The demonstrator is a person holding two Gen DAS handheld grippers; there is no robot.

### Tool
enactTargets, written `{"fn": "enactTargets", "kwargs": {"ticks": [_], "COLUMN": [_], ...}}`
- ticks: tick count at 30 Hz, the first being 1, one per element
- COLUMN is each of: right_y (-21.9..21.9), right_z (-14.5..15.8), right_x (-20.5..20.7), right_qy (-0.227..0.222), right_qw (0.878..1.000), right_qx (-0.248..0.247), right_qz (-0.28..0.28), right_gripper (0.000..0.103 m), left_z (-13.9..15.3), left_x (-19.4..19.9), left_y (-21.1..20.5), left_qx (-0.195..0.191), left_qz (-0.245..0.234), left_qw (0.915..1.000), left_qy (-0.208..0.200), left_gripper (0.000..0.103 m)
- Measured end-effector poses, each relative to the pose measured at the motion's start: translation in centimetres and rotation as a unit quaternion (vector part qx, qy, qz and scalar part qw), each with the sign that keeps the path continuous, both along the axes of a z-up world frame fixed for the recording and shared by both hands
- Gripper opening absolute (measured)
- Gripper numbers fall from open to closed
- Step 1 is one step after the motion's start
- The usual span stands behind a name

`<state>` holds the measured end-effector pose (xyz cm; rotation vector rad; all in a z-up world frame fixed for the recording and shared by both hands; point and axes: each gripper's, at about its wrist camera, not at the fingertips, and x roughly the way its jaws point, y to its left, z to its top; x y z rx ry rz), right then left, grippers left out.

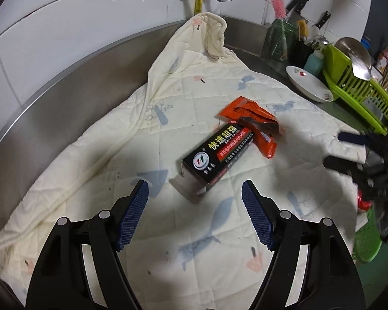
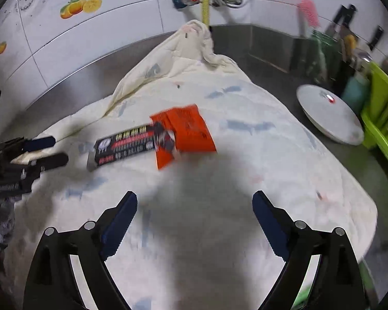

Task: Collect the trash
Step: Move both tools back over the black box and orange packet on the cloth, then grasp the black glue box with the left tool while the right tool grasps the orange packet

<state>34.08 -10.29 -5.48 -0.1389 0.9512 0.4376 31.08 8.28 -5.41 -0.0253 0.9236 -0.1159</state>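
A black box (image 1: 218, 156) lies flat near the middle of a cream cloth (image 1: 95, 160) spread over a steel counter (image 1: 54, 118), with an orange wrapper (image 1: 256, 126) touching its far end. The left gripper (image 1: 195, 193) hangs just short of the box's near end, jaws spread wide and empty, bare cloth between them. The right gripper (image 2: 194, 201) hovers on the wrapper side of the box, jaws also wide apart, holding nothing. Beyond the box the cloth bunches up against the tiled wall (image 1: 90, 25); past the wrapper, a white plate (image 1: 309, 84) and green rack (image 1: 359, 87) sit off the cloth's edge.
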Motion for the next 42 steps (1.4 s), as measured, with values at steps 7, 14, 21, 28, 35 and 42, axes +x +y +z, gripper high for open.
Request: {"fn": "enactTargets", "kwargs": {"ticks": [7,14,21,28,35,42], "right_y": [2.6,3.6,4.6,5.6,4.7,3.3], "right_z": [-0.5,-2.8,-4.2,-5.9,-5.8,-5.8], "right_x": [5.2,9.4,11.8,13.2,13.2,12.5], "right_qy": [0.012,0.049,0.077,0.095,0.086,0.081], "right_qw": [1.000,0.999,0.996,0.995,0.996,0.997], "right_qx": [0.003,0.007,0.039,0.026,0.011,0.006], "right_qz": [0.017,0.021,0.014,0.016,0.011,0.011], "right_gripper": [0.087,0.087,0.087,0.087,0.077,0.066], "left_z": [-0.7,-1.7,-2.5,-3.0,-3.7,-4.7], "left_x": [1.5,2.8,3.9,4.5,5.5,6.5], "left_y": [-0.8,-1.4,-1.4,-2.0,-2.4,-3.3], "left_qx": [0.006,0.016,0.002,0.013,0.018,0.031], "left_qz": [-0.033,-0.058,-0.056,-0.068,-0.074,-0.090], "left_qw": [0.9994,0.9982,0.9984,0.9976,0.9971,0.9953], "left_qy": [-0.009,-0.007,0.000,-0.001,0.001,0.014], "left_gripper": [0.074,0.074,0.075,0.077,0.077,0.077]}}
